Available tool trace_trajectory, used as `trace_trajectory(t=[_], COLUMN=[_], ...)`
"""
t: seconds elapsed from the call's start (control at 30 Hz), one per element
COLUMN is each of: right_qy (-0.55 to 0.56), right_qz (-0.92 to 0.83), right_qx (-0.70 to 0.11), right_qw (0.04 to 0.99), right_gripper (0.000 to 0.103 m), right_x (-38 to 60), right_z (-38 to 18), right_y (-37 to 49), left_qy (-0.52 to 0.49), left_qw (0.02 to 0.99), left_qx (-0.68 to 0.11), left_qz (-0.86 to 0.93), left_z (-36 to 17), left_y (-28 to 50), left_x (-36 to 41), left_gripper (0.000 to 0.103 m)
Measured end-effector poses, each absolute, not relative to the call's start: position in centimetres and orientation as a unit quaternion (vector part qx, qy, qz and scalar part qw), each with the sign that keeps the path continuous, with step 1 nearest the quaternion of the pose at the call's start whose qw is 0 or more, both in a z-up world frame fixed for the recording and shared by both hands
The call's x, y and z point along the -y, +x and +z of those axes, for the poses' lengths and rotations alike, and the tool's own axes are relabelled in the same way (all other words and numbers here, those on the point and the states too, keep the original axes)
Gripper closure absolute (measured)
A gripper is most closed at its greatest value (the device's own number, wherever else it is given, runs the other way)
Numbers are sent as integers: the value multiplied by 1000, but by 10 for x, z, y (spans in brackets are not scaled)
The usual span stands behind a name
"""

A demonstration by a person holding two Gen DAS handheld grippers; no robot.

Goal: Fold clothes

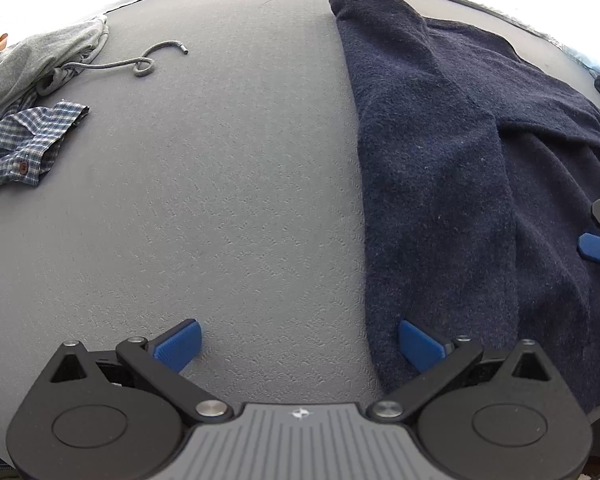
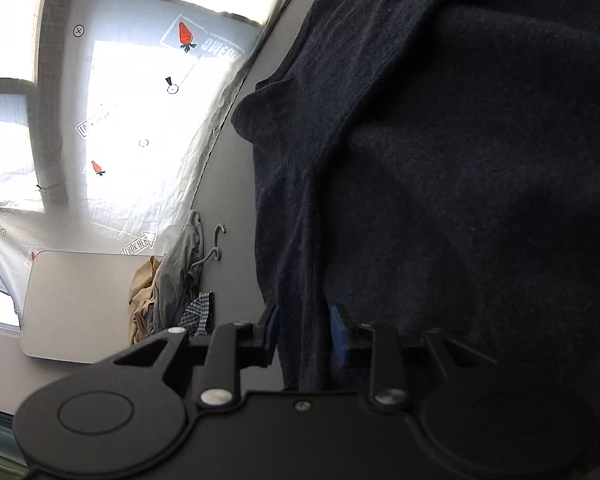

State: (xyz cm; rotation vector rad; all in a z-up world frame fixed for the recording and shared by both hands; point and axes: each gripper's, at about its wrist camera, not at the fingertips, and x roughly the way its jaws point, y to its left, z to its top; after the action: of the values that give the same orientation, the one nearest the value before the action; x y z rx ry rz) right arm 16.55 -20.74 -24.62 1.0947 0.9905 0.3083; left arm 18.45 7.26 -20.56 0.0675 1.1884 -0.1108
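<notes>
A dark navy fleece garment (image 1: 460, 160) lies spread on the grey table (image 1: 240, 200), filling the right half of the left wrist view. My left gripper (image 1: 299, 344) hovers open over the garment's left edge. Its left fingertip (image 1: 178, 344) is above bare table and the right one (image 1: 420, 346) is over the fleece, with nothing pinched. In the right wrist view the navy garment (image 2: 460, 180) fills the right side, and my right gripper (image 2: 305, 332) is shut on a fold at its edge. One blue pad (image 1: 598, 248) of that gripper shows at the far right of the left wrist view.
A grey hoodie (image 1: 40, 60) with a loose drawstring (image 1: 140, 66) and a blue plaid shirt (image 1: 24, 144) are piled at the table's left. A tan garment (image 2: 144, 292) and a pale flat board (image 2: 80, 304) lie beyond them. A white carrot-print sheet (image 2: 140, 120) lies past the table edge.
</notes>
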Motion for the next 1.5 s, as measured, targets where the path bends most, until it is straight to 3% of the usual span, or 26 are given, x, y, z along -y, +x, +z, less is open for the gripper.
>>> trace_trajectory(t=[0.47,0.63,0.73,1.27,1.5], right_qy=[402,384,392,363,328], right_qz=[171,191,198,214,178], right_qx=[-545,-538,-523,-474,-488], right_qw=[715,726,730,773,789], right_gripper=[73,92,96,97,97], right_x=[126,120,128,172,191], right_z=[-259,-253,-249,-216,-216], right_y=[165,166,164,168,167], left_qy=[42,47,47,60,33], left_qw=[822,822,820,848,860], left_qx=[-562,-563,-567,-525,-509], left_qz=[-88,-76,-61,-37,-19], left_z=[-212,-212,-213,-183,-166], left_y=[177,175,175,180,180], left_x=[-91,-93,-95,-66,-60], left_gripper=[0,0,0,0,0])
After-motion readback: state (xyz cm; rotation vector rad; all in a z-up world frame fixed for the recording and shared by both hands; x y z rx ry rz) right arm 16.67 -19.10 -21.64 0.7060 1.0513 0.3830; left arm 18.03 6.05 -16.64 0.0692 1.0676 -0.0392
